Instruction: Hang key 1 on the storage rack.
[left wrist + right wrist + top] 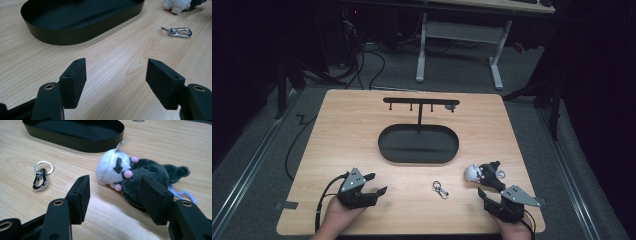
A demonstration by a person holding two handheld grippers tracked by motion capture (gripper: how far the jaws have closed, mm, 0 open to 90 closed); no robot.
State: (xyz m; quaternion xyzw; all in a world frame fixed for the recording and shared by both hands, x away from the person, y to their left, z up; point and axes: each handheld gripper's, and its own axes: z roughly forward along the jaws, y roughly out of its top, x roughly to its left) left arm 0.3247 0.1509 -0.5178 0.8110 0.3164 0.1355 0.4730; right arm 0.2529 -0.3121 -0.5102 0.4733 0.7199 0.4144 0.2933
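A small plush toy (pixel 484 173) with a white head and dark grey body lies on its side at the table's front right. In the right gripper view the plush toy (pixel 145 170) lies just beyond the jaws, with a white loop at its tail end. My right gripper (pixel 490 189) (pixel 115 180) stands open just in front of it, holding nothing. A silver key clasp (pixel 440 189) (pixel 178 32) (pixel 40 178) lies on the wood between the grippers. My left gripper (pixel 377 183) (pixel 116 65) is open over bare wood at the front left.
A black oval tray (pixel 387 150) (pixel 75 37) (pixel 82 145) sits mid-table. From it rises a black T-shaped stand (pixel 419 102) with small hooks under its bar. Beyond the table are a grey floor, cables and a desk frame (pixel 459 35).
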